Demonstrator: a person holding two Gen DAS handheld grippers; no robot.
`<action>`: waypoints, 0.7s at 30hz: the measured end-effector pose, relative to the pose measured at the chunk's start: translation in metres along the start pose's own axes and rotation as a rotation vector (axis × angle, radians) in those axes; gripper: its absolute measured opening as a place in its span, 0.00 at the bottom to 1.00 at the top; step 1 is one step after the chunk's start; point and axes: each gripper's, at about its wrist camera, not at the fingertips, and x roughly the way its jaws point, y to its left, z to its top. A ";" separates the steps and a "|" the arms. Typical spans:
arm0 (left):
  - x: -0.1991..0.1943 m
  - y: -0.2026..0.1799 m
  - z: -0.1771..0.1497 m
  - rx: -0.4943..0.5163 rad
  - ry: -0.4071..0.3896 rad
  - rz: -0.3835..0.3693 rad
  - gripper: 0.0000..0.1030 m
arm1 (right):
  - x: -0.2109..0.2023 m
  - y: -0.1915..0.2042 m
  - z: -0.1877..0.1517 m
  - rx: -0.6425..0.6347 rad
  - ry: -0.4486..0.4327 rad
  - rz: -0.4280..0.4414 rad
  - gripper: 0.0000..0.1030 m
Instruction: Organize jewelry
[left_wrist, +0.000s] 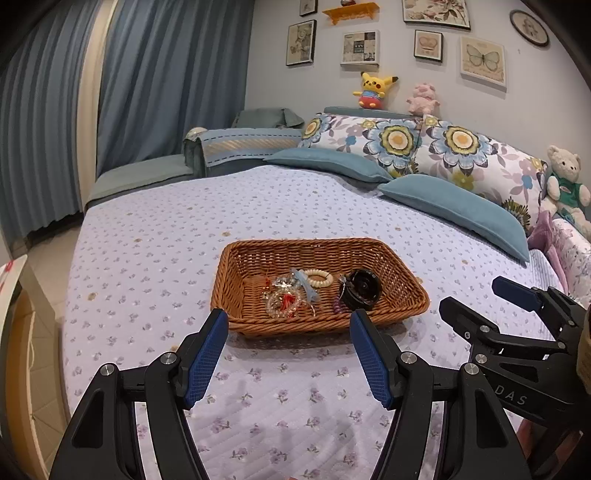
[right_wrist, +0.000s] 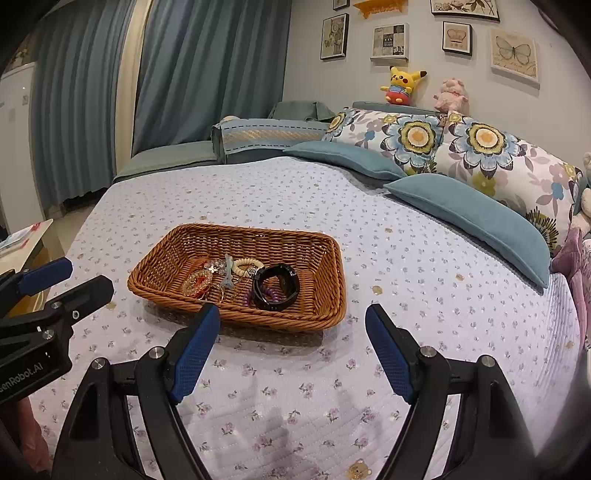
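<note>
Lying in basket (left_wrist: 406, 291), jewelry (left_wrist: 295, 291) beyond open jaws

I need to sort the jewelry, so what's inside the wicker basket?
In the wicker basket: a black bangle, a cream beaded bracelet, a red-and-clear beaded piece and purple beads. The tangle hides whatever lies beneath.

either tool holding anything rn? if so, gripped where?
Nothing held. The left tool and right tool are both open and empty over the bedspread, short of the wicker basket; the jewelry all lies inside it.
</note>
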 end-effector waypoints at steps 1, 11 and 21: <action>0.000 0.000 0.000 0.000 0.001 -0.001 0.68 | 0.000 0.000 0.000 0.000 0.000 0.000 0.80; 0.000 0.001 -0.001 0.003 0.006 0.001 0.68 | 0.002 -0.003 -0.001 0.002 0.006 0.000 0.80; 0.001 0.002 0.000 0.001 0.001 0.004 0.68 | 0.003 -0.002 -0.001 0.006 0.014 -0.006 0.80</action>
